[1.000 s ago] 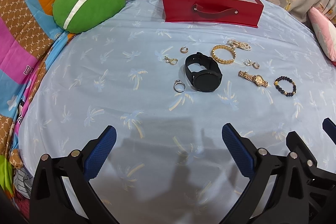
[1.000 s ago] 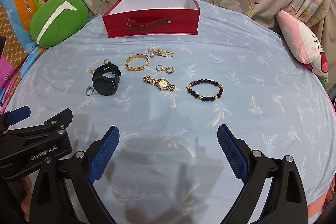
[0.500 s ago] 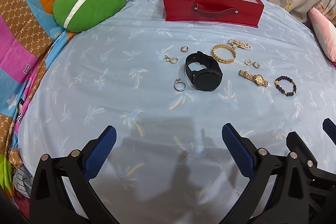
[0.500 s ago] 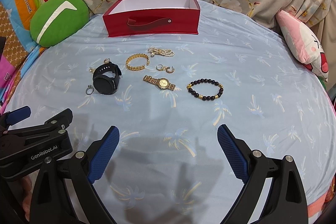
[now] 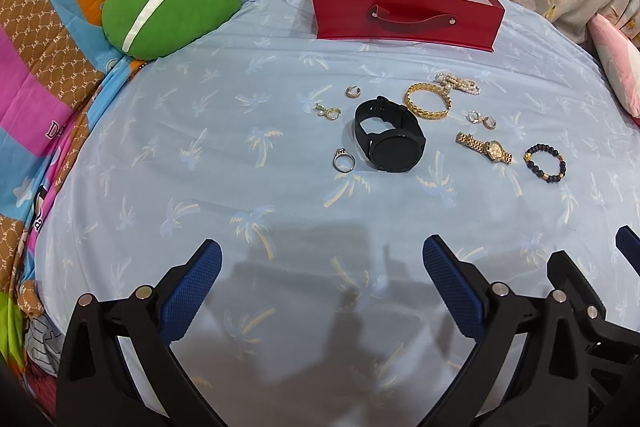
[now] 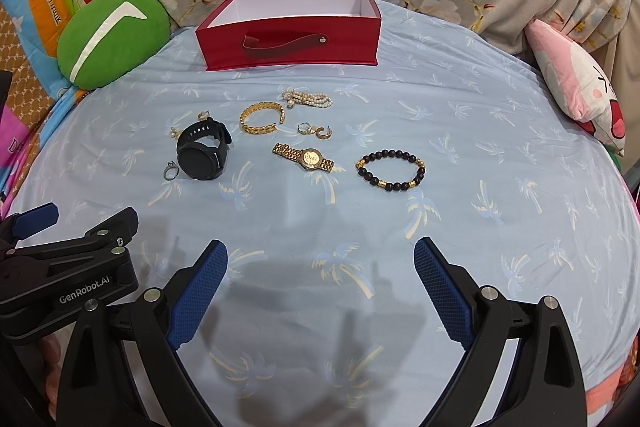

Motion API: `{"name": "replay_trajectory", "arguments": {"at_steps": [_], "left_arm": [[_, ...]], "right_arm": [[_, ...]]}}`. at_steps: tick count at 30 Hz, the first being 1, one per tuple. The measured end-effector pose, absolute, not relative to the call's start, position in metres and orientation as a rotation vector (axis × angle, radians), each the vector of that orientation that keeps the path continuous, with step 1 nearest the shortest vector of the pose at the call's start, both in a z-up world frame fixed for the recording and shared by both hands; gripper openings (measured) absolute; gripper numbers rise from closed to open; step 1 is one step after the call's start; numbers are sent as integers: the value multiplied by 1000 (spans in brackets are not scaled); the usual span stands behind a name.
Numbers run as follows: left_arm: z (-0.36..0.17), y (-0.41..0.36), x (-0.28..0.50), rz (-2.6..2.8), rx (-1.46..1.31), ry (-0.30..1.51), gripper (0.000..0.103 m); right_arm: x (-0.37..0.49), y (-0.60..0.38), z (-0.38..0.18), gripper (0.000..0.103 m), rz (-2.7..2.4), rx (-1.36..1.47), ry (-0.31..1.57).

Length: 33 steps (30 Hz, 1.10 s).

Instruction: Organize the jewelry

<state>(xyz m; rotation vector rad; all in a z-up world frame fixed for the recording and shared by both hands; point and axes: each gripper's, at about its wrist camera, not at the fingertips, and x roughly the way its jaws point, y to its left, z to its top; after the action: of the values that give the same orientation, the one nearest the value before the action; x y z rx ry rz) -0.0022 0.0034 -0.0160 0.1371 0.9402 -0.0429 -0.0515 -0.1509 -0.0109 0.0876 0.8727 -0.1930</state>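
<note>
Well, both tongs [image 5: 322,261] [image 6: 320,259] spread wide w/ knurled blue pads, nr round matte-black watch [image 5: 388,135].

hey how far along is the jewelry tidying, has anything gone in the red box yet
Nothing looks done: what shows of the red box interior is bare. Nothing is in hand; the left gripper and right gripper are open, short of the pieces. Left on the sheet: black watch, gold watch, beaded bracelet, gold bangle, pearls, rings, earrings.
</note>
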Motion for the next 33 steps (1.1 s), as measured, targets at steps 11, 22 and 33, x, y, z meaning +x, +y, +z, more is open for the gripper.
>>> {"name": "replay_trajectory", "arguments": {"at_steps": [11, 22, 33], "left_arm": [[-18, 4, -3, -40, 136, 945, 98], [-19, 2, 1, -33, 137, 959, 98], [-22, -1, 13, -38, 125, 984, 98]], "right_arm": [[-51, -151, -10, 93, -193, 87, 874], [-52, -152, -15, 93, -195, 92, 880], [-43, -166, -21, 93, -206, 109, 900]]}}
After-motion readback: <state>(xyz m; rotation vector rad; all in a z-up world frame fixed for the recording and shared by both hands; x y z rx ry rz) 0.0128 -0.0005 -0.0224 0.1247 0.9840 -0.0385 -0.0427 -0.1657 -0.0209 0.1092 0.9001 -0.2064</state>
